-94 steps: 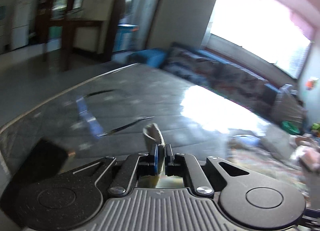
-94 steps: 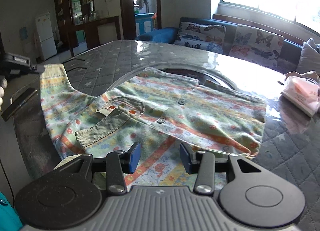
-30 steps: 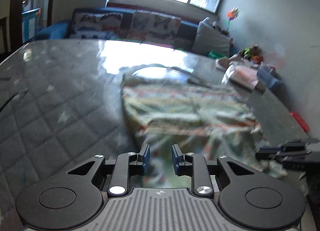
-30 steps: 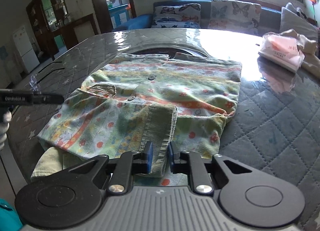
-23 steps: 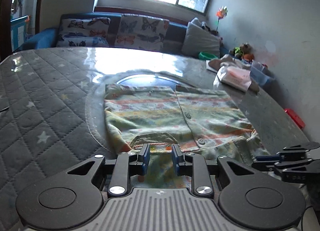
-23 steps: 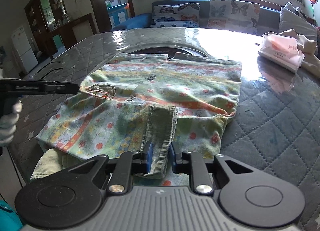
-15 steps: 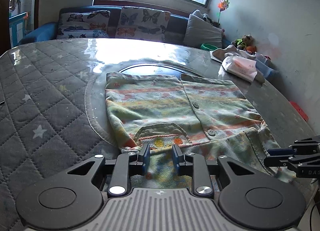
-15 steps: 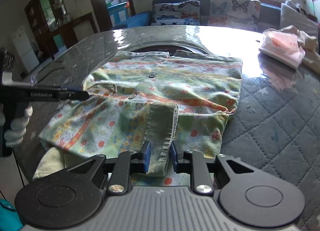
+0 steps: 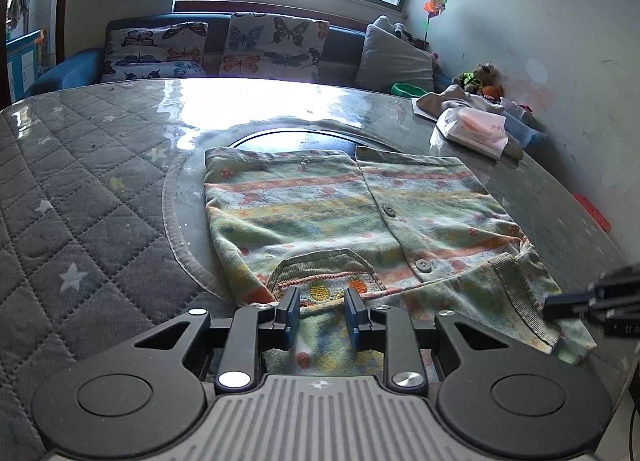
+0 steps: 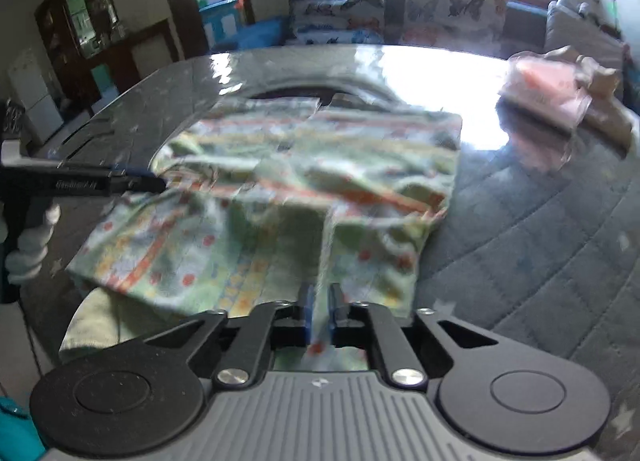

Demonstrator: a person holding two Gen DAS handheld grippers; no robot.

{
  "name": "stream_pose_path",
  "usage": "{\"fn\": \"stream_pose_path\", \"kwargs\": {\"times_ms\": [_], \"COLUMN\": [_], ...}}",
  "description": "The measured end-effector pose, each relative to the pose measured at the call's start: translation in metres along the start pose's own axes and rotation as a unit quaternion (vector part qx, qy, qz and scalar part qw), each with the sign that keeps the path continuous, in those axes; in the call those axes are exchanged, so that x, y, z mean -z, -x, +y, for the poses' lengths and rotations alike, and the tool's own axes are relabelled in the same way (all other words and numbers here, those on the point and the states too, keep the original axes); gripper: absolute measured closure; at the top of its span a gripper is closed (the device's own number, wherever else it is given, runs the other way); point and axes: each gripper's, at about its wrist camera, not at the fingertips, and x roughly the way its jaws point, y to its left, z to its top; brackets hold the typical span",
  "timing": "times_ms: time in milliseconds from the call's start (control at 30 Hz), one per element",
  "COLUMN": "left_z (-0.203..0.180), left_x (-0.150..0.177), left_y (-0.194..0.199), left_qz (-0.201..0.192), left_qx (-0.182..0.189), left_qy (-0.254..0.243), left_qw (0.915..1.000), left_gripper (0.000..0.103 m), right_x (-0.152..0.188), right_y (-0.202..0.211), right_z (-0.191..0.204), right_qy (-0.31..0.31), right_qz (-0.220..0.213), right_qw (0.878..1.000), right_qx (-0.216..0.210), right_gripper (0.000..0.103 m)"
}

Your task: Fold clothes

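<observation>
Your garment, a small printed cardigan [image 9: 344, 217], lies flat on the quilted table cover [image 9: 80, 197], partly over a round glass inset [image 9: 184, 197], with its near end at the table edge closest to you. Your left gripper [image 9: 322, 315] stands open by a moderate gap, its blue pads [image 9: 289, 311] poised just above the near fabric by the corduroy pocket [image 9: 320, 269] and holding nothing. Your right gripper [image 10: 319, 311] is nearly closed, with a fold of the cardigan running between the pads; the right view is blurred, so I judge it gripped but cannot confirm how firmly. The fabric looks light, soft and limp: expect it to sag and drag, not hold a crease unaided, and to slide on the glossy inset. Take hold at edges and ribbed trim, such as the sleeve cuff [image 9: 516, 297], where the cloth is thicker and pinches securely. The button placket [image 9: 394, 221] runs away from you, so the long axis lies near-to-far, the far straight edge toward the sofa [image 9: 216, 49]. A tissue pack [image 9: 472, 131] sits well clear at the far right.
</observation>
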Motion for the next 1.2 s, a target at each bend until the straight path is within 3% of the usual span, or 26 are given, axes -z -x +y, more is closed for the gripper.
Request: {"fn": "stream_pose_path", "kwargs": {"times_ms": [200,400,467,667,833,933,967,1067,1200], "left_z": [-0.012,-0.033,-0.043,-0.079,-0.101,-0.102,-0.101,-0.1,-0.099], "left_x": [-0.005,-0.002,0.003,0.026,0.045,0.049,0.05,0.053,0.057], "left_y": [0.008,0.023,0.03,0.042,0.039,0.036,0.036,0.037,0.037], "left_qz": [-0.013,-0.017,-0.016,-0.003,0.009,0.013,0.014,0.013,0.014], "left_qx": [-0.002,0.036,0.055,0.128,0.126,0.113,0.111,0.106,0.098], "left_qy": [-0.016,-0.043,-0.062,-0.13,-0.194,-0.206,-0.21,-0.226,-0.243], "left_qw": [0.9998,0.9983,0.9964,0.9832,0.9728,0.9719,0.9712,0.9684,0.965], "left_gripper": [0.069,0.069,0.069,0.069,0.069,0.07,0.07,0.071,0.094], "right_x": [-0.022,-0.025,-0.022,-0.006,0.007,0.009,0.009,0.008,0.005], "right_y": [-0.003,-0.028,-0.027,-0.006,0.001,0.001,0.001,0.002,0.007], "right_z": [0.0,0.001,0.0,0.0,0.0,0.001,0.001,0.003,0.001], "right_qy": [0.012,0.007,-0.001,0.017,0.019,0.013,0.012,0.013,0.009], "right_qz": [-0.029,-0.01,-0.005,0.024,0.042,0.04,0.04,0.04,0.032], "right_qw": [0.999,1.0,1.0,0.999,0.998,0.998,0.998,0.998,0.998], "right_qx": [-0.012,-0.02,-0.027,-0.037,-0.04,-0.045,-0.049,-0.047,-0.047], "right_gripper": [0.089,0.083,0.075,0.073,0.074,0.076,0.085,0.093,0.097]}}
